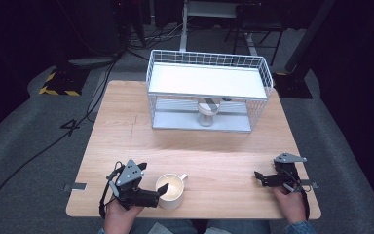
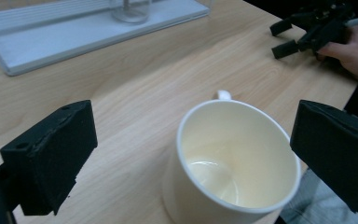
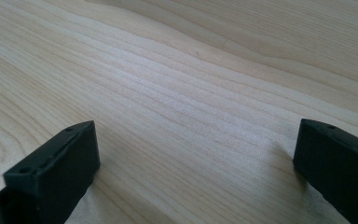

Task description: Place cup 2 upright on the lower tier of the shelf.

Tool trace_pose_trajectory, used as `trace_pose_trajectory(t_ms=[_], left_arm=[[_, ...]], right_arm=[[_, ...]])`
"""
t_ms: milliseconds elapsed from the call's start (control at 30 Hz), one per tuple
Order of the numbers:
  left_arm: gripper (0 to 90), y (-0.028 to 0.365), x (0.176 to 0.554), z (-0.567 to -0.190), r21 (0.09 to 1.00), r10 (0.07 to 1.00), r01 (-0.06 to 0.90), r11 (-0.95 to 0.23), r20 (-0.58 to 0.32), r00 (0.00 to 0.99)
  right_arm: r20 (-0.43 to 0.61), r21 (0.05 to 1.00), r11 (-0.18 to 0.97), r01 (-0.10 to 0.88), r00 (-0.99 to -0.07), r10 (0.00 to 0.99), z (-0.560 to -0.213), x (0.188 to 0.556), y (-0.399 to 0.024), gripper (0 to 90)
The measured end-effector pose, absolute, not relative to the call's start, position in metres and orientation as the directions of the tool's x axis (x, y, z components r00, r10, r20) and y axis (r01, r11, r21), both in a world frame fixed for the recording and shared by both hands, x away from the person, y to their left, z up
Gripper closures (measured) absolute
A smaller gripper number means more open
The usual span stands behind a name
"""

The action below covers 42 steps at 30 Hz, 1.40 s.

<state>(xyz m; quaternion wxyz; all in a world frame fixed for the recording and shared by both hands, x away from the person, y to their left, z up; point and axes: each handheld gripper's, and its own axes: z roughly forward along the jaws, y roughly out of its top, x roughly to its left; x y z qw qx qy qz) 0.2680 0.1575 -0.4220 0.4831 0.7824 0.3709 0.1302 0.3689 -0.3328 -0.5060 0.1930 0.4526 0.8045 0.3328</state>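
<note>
An empty white mug (image 1: 171,191) stands upright near the table's front edge, its handle pointing away from the person. My left gripper (image 1: 152,177) is just left of it, held low in a hand. In the left gripper view the mug (image 2: 235,158) stands ahead between the two wide-apart jaws of my left gripper (image 2: 196,126), closer to the right-hand one; nothing is gripped. My right gripper (image 1: 259,179) rests open near the front right corner. In its own view my right gripper (image 3: 196,144) has bare wood between its jaws.
A white wire rack (image 1: 209,90) with a flat white top stands at the back of the wooden table (image 1: 126,126). A clear glass jar (image 1: 208,113) sits on its lower shelf. The right hand with its gripper (image 2: 307,32) lies beyond the mug.
</note>
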Motion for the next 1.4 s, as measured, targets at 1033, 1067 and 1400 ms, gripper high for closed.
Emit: trace_pose_trajectory(t_ms=[1033, 1067, 1400], left_arm=[[0.0, 0.121, 0.267, -0.465, 0.786, 0.679, 0.49, -0.376, -0.127, 0.723], [0.0, 0.12, 0.267, -0.466, 0.784, 0.679, 0.494, -0.377, -0.129, 0.723], [0.4, 0.116, 0.271, -0.475, 0.764, 0.695, 0.51, -0.396, -0.113, 0.71]], right_arm=[[-0.009, 0.71, 0.369, 0.6, -0.516, 0.857, -0.506, 0.369, -0.333, 0.2], [-0.009, 0.71, 0.369, 0.6, -0.516, 0.857, -0.506, 0.369, -0.333, 0.2], [-0.009, 0.71, 0.369, 0.6, -0.516, 0.857, -0.506, 0.369, -0.333, 0.2]])
